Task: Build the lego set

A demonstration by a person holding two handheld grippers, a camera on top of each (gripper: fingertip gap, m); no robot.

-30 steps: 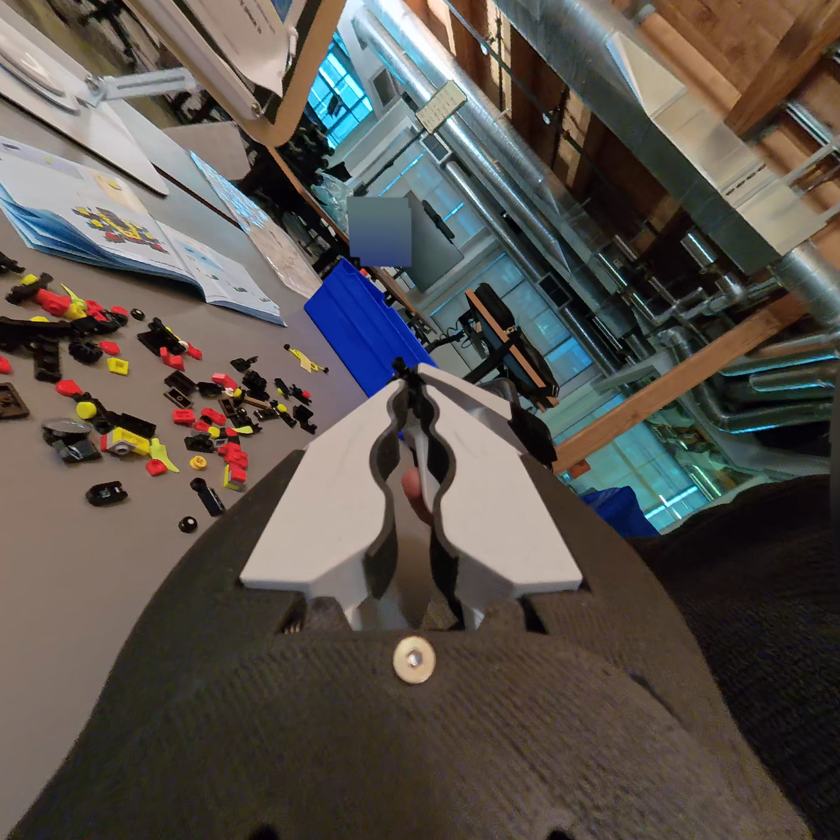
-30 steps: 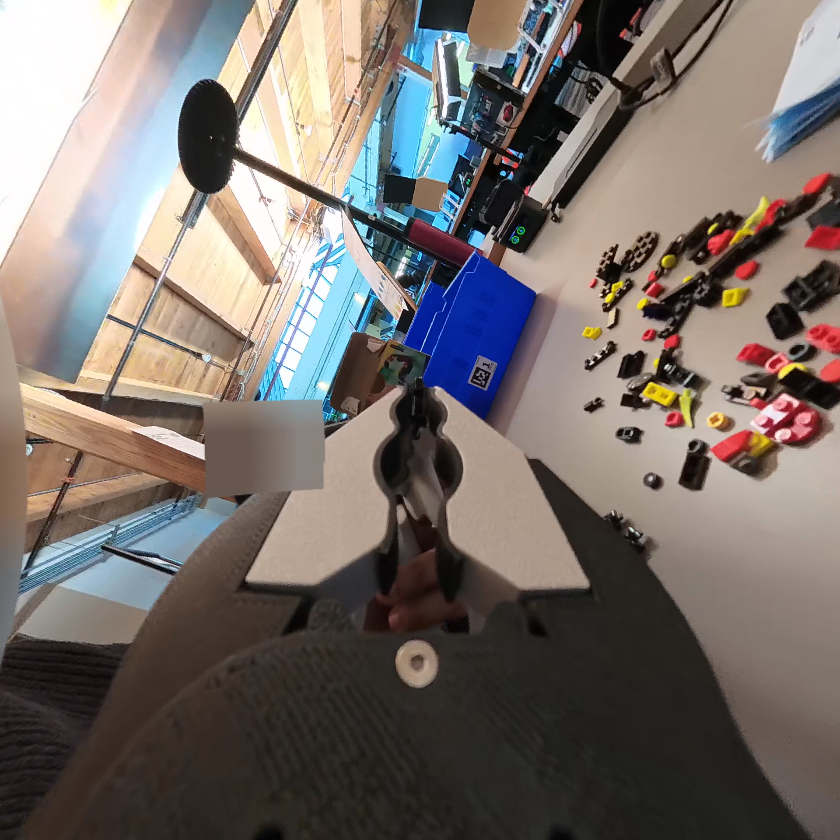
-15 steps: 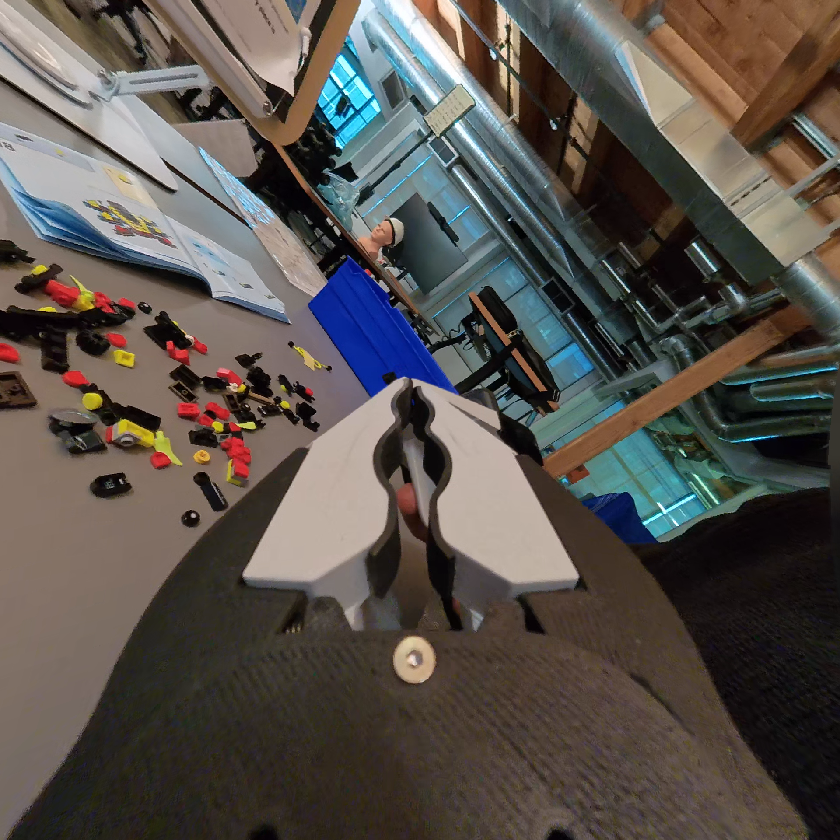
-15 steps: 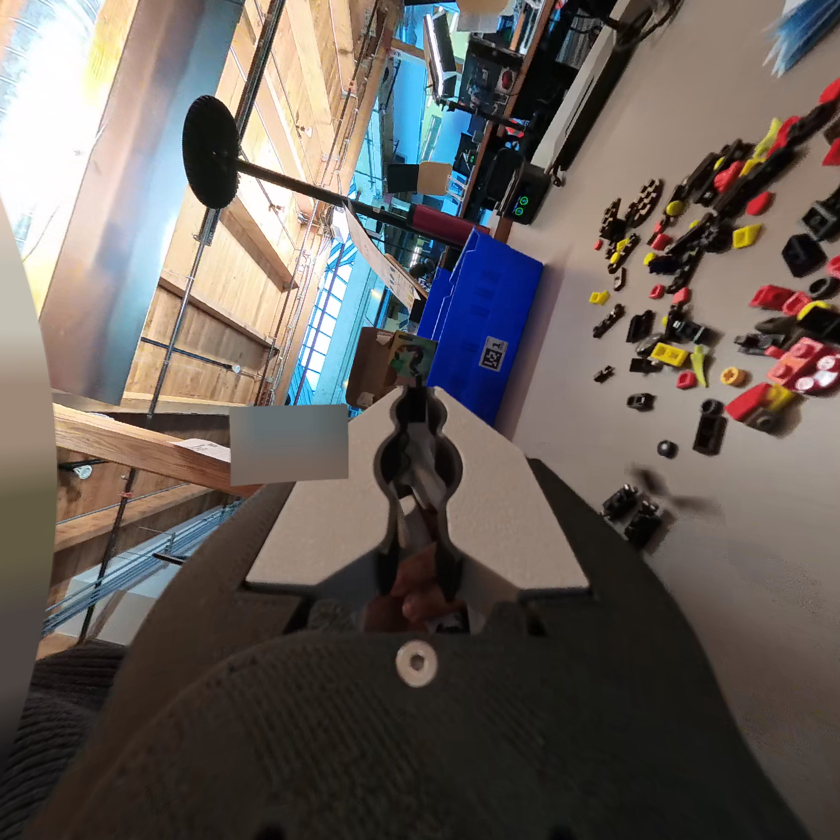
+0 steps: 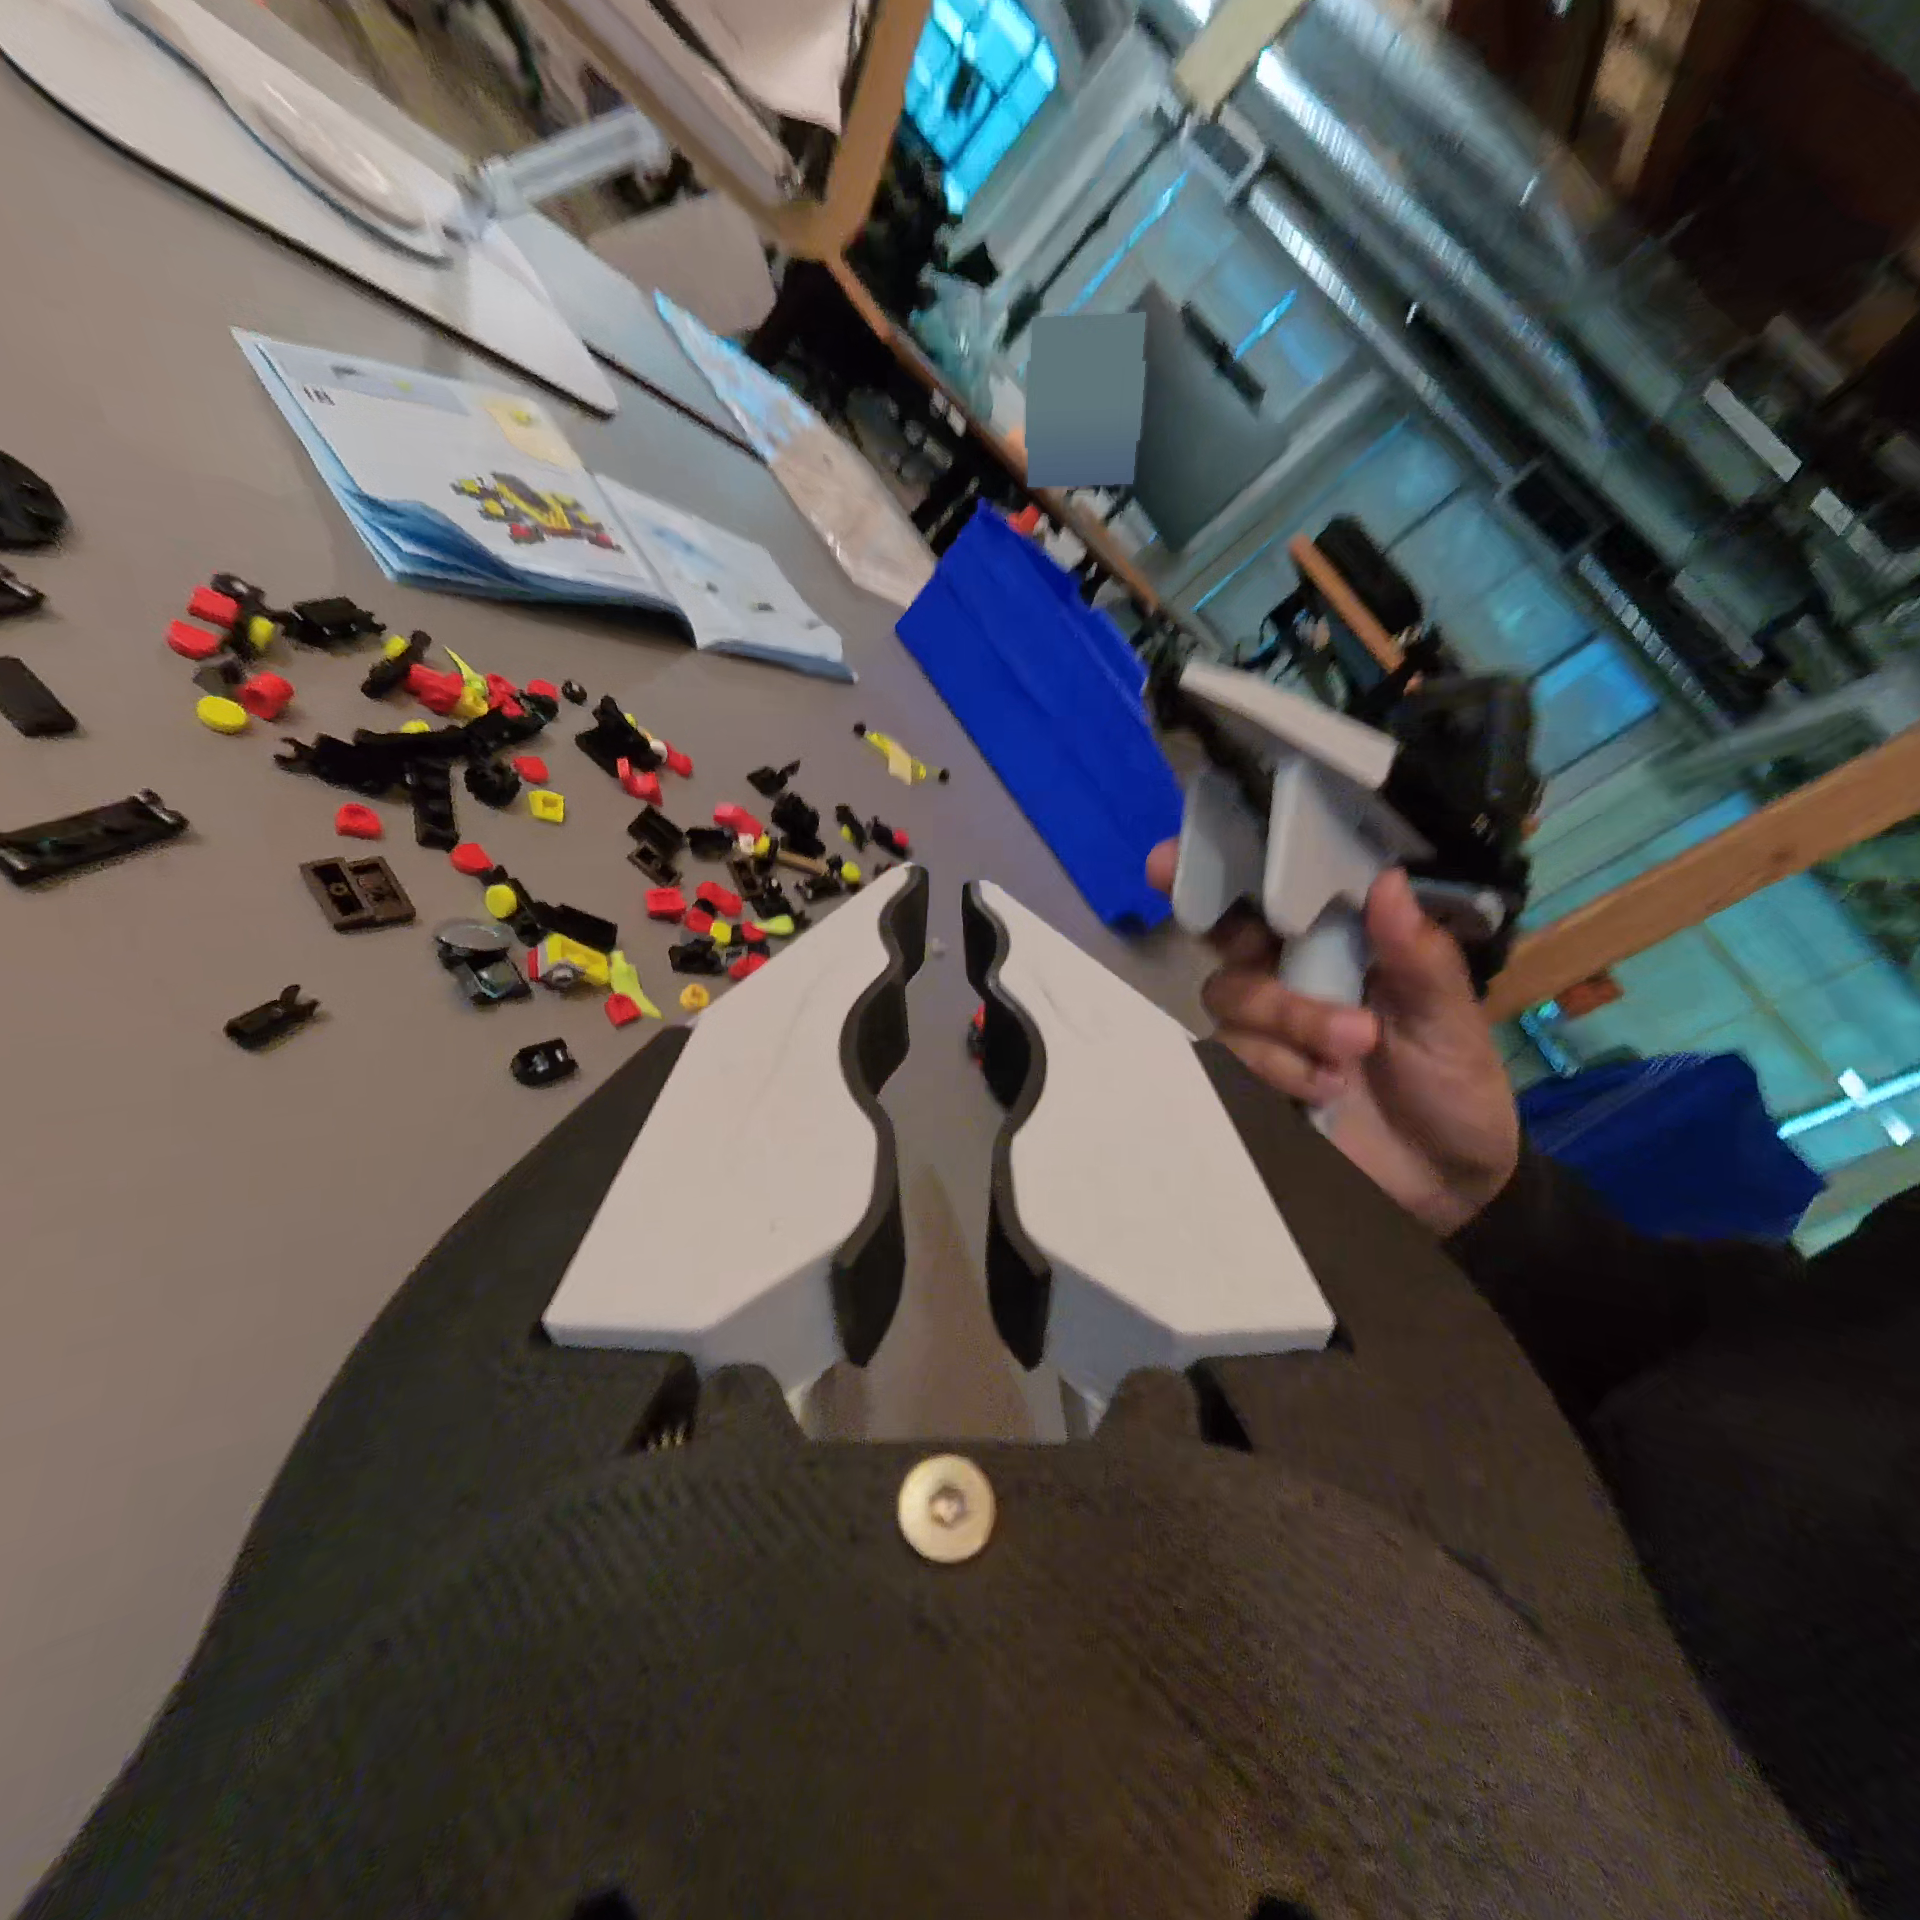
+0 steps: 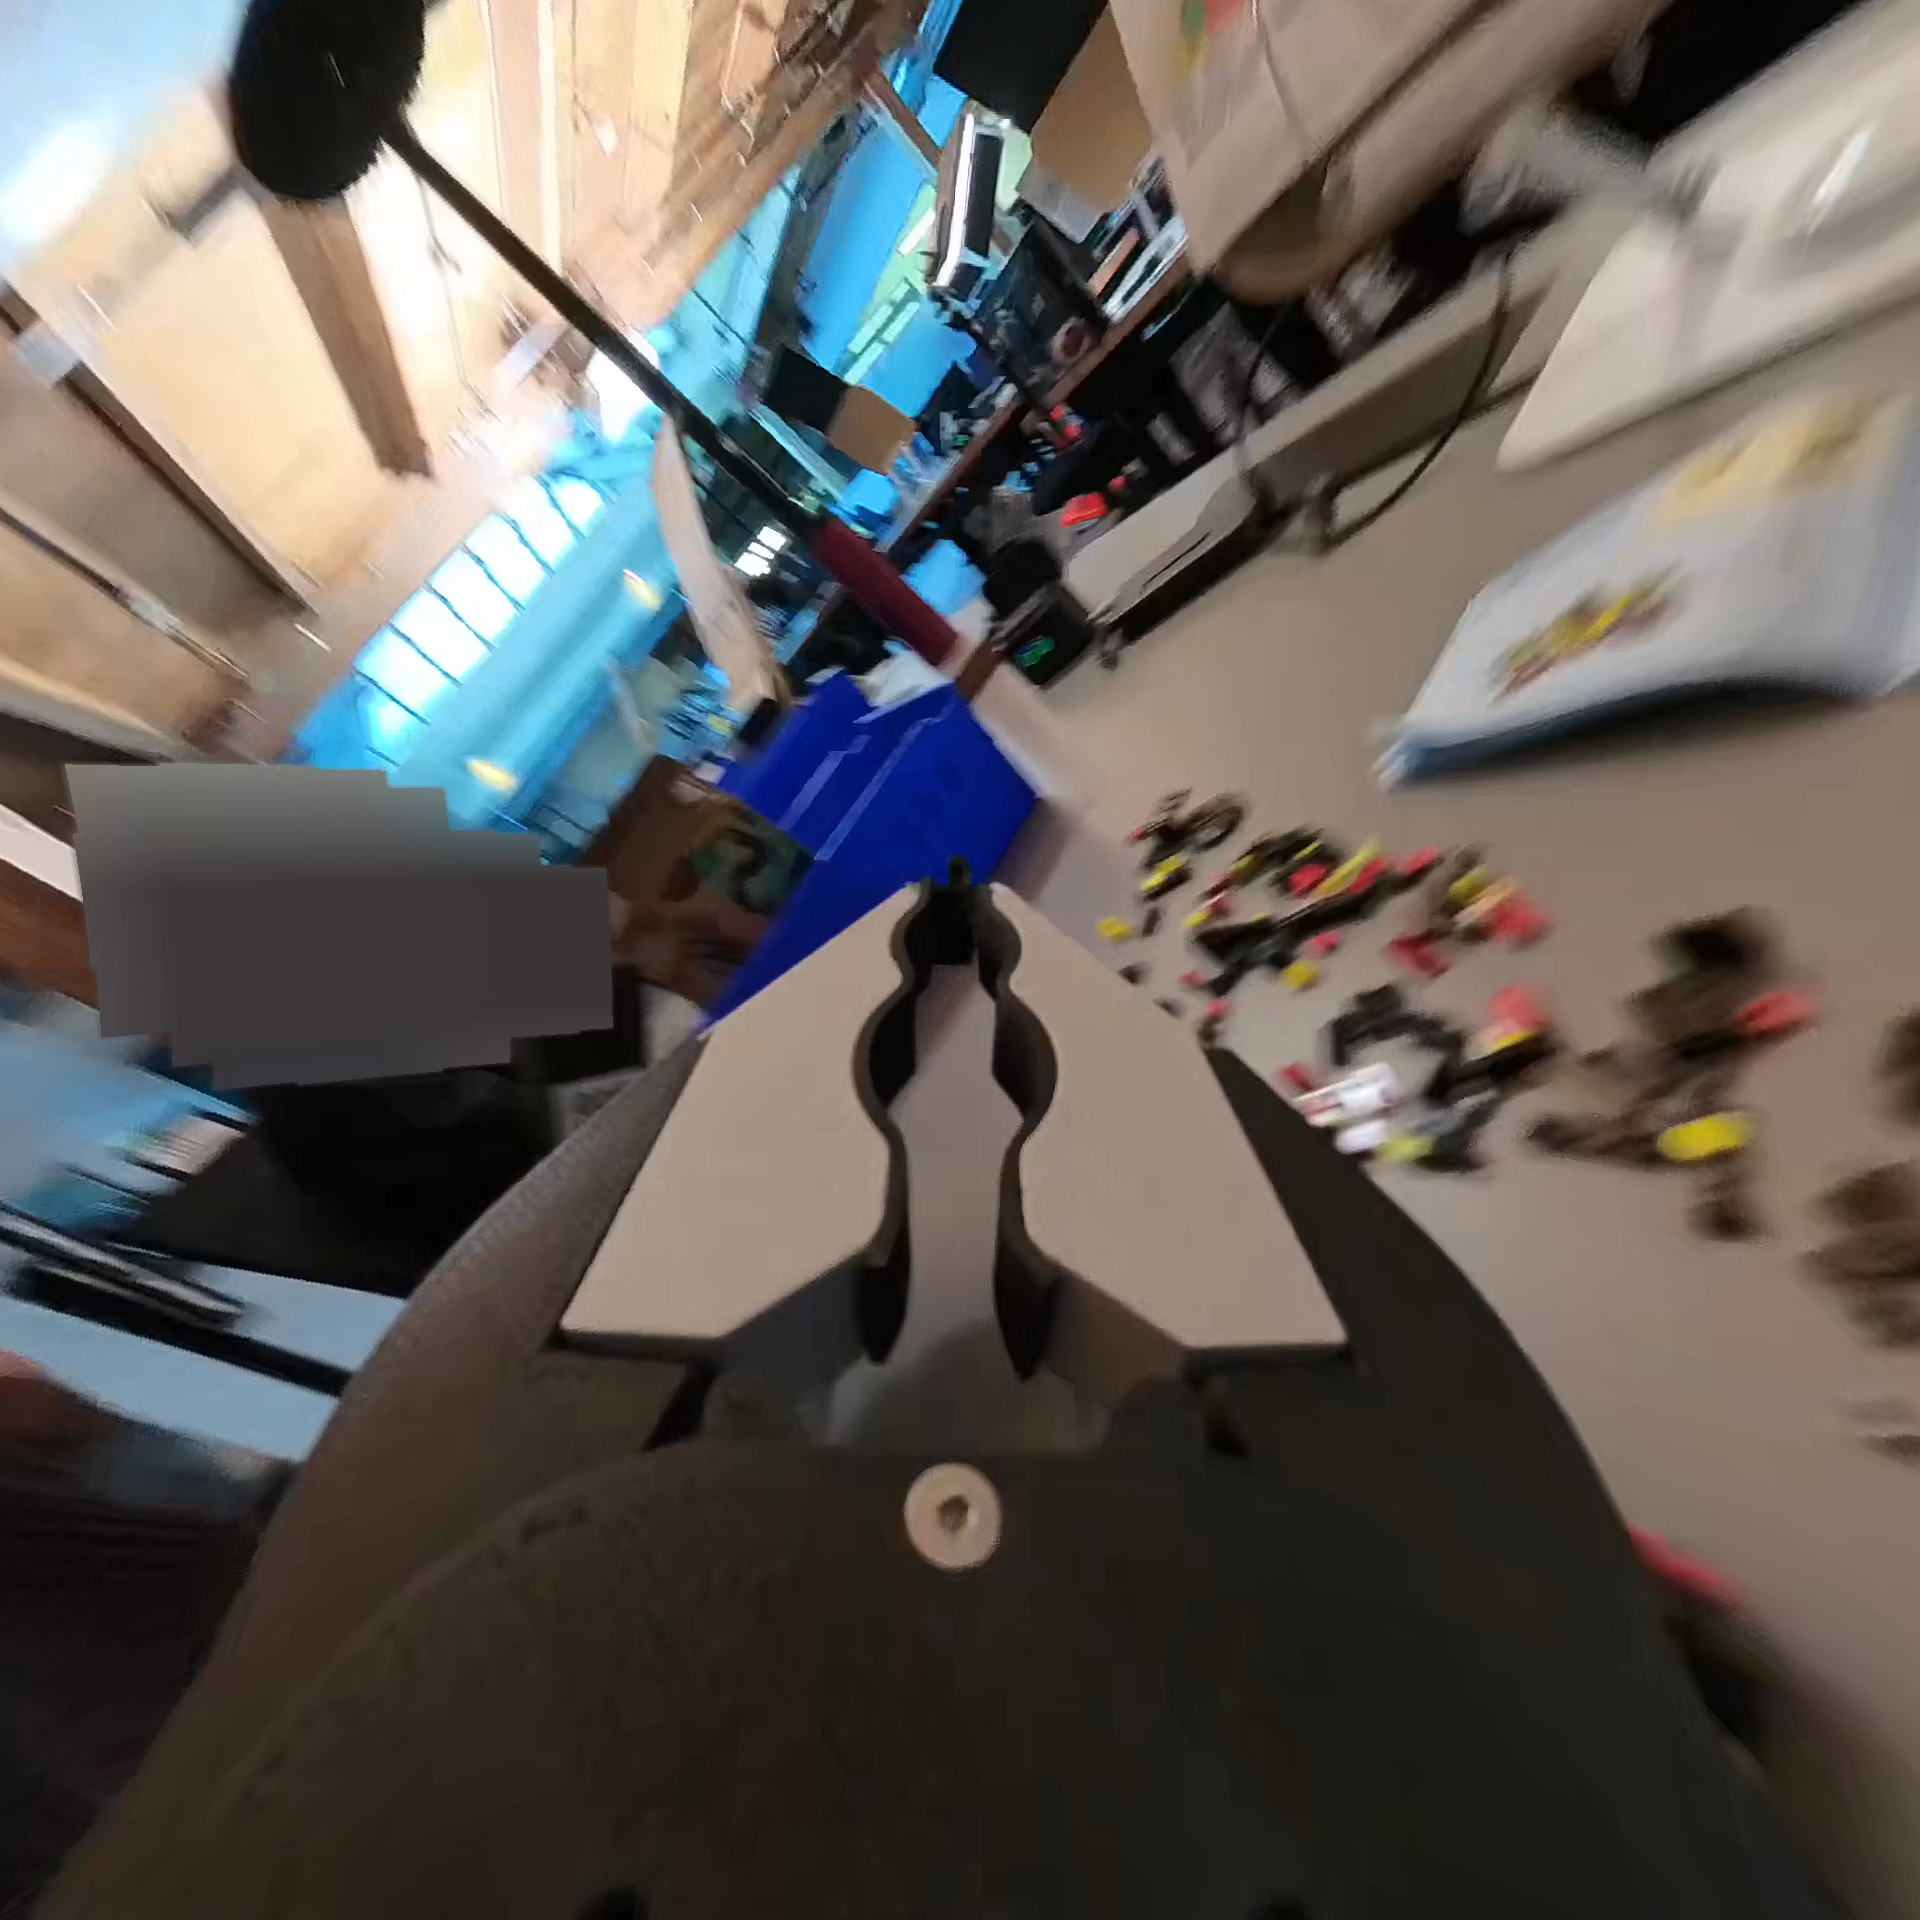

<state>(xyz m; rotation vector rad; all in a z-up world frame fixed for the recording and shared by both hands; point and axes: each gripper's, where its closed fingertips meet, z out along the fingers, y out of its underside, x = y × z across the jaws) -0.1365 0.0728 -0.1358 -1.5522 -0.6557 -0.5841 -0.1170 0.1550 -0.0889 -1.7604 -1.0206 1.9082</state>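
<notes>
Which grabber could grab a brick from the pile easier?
Left. The left gripper is open and empty, pointing at the brick pile just ahead. The right gripper pinches a small black piece, off beside the blue bin.

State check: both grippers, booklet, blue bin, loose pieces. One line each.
left gripper: open, nothing between the pads
right gripper: shut on a small black piece at the tips
booklet: open, flat on the table
blue bin: tilted against the table edge
loose pieces: scattered, unassembled
</notes>
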